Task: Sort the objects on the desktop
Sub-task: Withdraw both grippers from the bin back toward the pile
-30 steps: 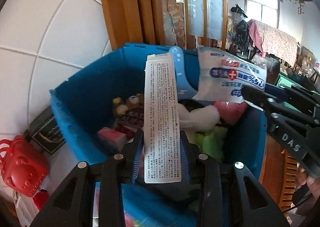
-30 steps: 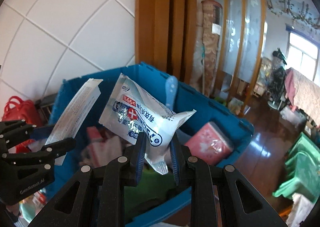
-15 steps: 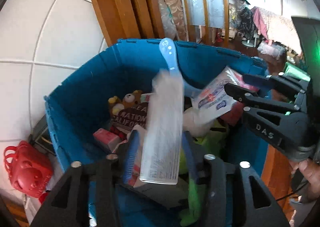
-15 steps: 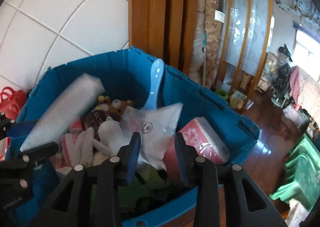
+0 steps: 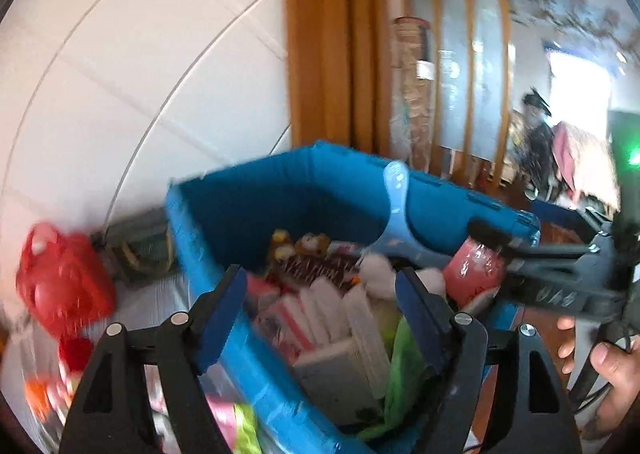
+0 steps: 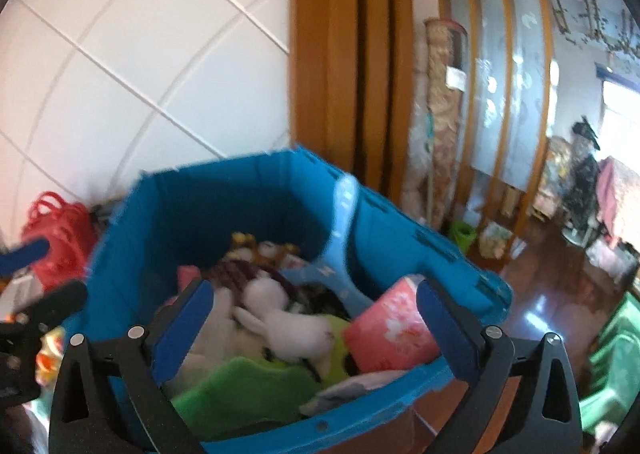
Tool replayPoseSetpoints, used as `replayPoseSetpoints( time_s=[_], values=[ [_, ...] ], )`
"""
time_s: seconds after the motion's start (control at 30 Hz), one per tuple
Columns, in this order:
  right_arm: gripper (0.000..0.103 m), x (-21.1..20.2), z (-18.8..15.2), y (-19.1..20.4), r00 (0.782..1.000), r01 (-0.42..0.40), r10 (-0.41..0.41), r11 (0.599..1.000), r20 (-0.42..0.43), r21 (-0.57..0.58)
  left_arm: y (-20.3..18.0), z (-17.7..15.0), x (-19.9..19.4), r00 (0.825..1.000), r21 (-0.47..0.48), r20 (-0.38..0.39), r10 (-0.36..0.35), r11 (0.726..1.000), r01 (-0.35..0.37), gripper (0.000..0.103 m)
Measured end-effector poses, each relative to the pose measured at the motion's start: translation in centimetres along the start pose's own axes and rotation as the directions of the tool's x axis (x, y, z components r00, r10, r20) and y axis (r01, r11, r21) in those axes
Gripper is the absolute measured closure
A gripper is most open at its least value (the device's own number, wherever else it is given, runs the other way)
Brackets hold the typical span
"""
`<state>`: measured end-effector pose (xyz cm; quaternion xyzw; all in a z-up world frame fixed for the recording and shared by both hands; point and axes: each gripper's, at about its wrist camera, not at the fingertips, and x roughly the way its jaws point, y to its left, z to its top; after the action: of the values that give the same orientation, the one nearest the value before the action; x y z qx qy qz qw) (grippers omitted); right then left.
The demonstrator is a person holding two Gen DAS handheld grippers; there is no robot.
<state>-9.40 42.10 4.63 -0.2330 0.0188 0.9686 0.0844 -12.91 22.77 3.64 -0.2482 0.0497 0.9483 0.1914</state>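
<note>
Both packets have left the tools since 1 second ago: the white box that the left tool (image 5: 320, 314) pinched now lies in the blue bin (image 5: 256, 189) near its front wall, and the wipes packet is gone from the right tool (image 6: 312, 318); where it landed I cannot tell. Each tool's jaws are opening wide, with nothing between them. Below them the bin holds a pink pack (image 6: 390, 328), a white plush (image 6: 288, 330), a green cloth (image 6: 244, 386) and a light-blue brush (image 6: 340, 238) leaning on the far wall.
</note>
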Motion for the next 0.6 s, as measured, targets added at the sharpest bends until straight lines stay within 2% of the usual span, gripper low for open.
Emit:
replayPoseSetpoints(
  time_s=[0.07, 0.13, 0.23, 0.3, 0.4, 0.47, 0.5, 0.6],
  values=[
    [0.000, -0.9, 0.2, 1.1, 0.998, -0.046, 0.046, 0.999, 0.032, -0.002, 1.7, -1.5, -0.4, 0.999, -0.060, -0.041, 0.025, 0.998, -0.027, 0.027],
    [0.000, -1.6, 0.3, 2.7, 0.994, -0.094, 0.095, 0.995, 0.054, -0.022, 3.9, -2.7, -1.5, 0.996, -0.123, -0.036, 0.076, 0.989, -0.080, 0.027],
    [0.000, -2.5, 0.3, 5.3, 0.978, -0.190, 0.194, 0.981, 0.077, -0.049, 7.9, -4.9, -3.9, 0.982, -0.219, -0.019, 0.190, 0.957, -0.190, 0.026],
    [0.000, -2.8, 0.2, 7.6, 0.957, -0.272, 0.278, 0.959, 0.081, -0.075, 10.6, -6.8, -4.9, 0.969, -0.262, -0.062, 0.241, 0.932, -0.249, 0.020],
    [0.000, -3.2, -0.2, 11.7, 0.912, -0.392, 0.403, 0.910, 0.070, -0.134, 14.2, -9.9, -6.6, 0.930, -0.292, -0.124, 0.345, 0.883, -0.367, 0.020],
    [0.000, -3.4, -0.8, 14.3, 0.882, -0.454, 0.468, 0.874, 0.049, -0.173, 16.5, -12.3, -7.9, 0.894, -0.311, -0.166, 0.417, 0.838, -0.449, 0.020],
    [0.000, -3.6, -1.3, 16.0, 0.861, -0.494, 0.508, 0.848, 0.030, -0.195, 17.5, -13.3, -8.6, 0.883, -0.322, -0.180, 0.433, 0.823, -0.469, 0.020],
    [0.000, -4.0, -2.7, 19.5, 0.823, -0.557, 0.567, 0.800, -0.022, -0.221, 20.7, -17.0, -10.7, 0.852, -0.347, -0.239, 0.466, 0.779, -0.523, 0.020]
  ],
)
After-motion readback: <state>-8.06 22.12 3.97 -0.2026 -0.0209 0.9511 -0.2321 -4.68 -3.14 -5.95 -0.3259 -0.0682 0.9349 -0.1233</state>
